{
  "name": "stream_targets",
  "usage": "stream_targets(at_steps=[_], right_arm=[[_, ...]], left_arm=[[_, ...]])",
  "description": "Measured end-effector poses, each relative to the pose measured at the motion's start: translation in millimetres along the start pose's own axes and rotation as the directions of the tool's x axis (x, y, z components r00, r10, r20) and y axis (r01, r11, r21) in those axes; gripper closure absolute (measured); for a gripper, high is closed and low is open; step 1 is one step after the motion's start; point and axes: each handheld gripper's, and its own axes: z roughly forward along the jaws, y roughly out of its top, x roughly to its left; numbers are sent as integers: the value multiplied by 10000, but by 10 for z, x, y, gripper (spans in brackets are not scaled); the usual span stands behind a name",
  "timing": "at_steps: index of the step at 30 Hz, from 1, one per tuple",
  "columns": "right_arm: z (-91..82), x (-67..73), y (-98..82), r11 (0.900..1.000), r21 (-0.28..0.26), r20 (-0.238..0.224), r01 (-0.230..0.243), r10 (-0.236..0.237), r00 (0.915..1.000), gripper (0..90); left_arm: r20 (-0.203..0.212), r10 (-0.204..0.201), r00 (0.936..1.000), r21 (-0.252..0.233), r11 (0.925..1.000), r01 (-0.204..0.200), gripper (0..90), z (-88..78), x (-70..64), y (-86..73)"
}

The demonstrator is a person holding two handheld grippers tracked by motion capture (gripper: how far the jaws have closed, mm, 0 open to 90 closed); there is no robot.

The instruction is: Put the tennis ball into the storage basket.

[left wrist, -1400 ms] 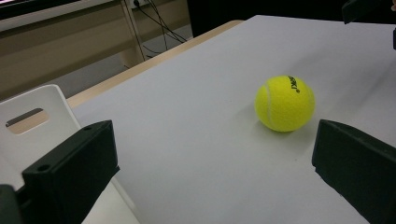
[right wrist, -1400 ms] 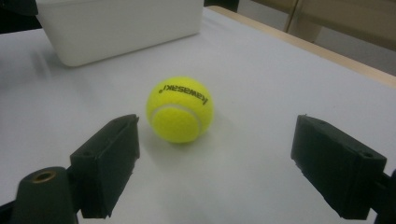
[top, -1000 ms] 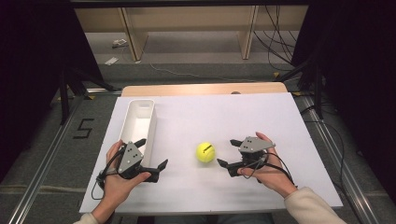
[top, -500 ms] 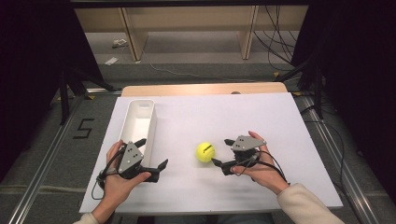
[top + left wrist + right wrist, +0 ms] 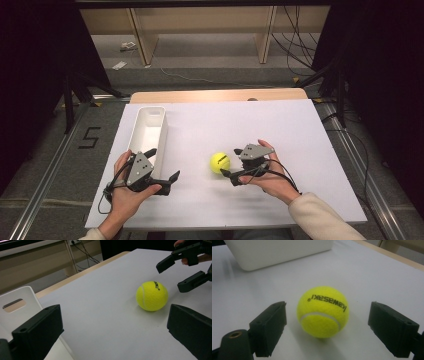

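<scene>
- The yellow tennis ball (image 5: 220, 162) lies on the white table top (image 5: 300, 130), near the middle of the front half, and nothing touches it.
- From the ball, the right gripper (image 5: 229, 175) is at about 4 o'clock in the high view. Since one second ago it has come closer: before there was a clear gap, now the tips are just beside the ball.
- In the right gripper view its jaws stand wide apart, wider than the ball (image 5: 322, 311), one on each side. They hold nothing, and the ball is not yet fully between them.
- The left gripper (image 5: 167, 182) rests at about 8 o'clock from the ball, well apart from it. It has not moved in this last second. Its jaws are also open and empty, and they point toward the ball (image 5: 151, 296).
- The white plastic bin (image 5: 148, 131) is at about 10 o'clock from the ball, and I see nothing inside it.
- I judge that the right hand (image 5: 272, 175) prepares to grasp the ball. It needs a little more advance, then to close. The ball can roll away if one jaw pushes it first.
</scene>
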Motion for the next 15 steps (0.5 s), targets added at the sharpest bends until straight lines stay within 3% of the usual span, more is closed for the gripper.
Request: stream_targets(at_steps=[15], right_arm=[[250, -9, 2, 9993, 366, 48, -98, 96, 9999, 158]], left_arm=[[11, 16, 10000, 33, 10000, -16, 0, 4, -3, 1]])
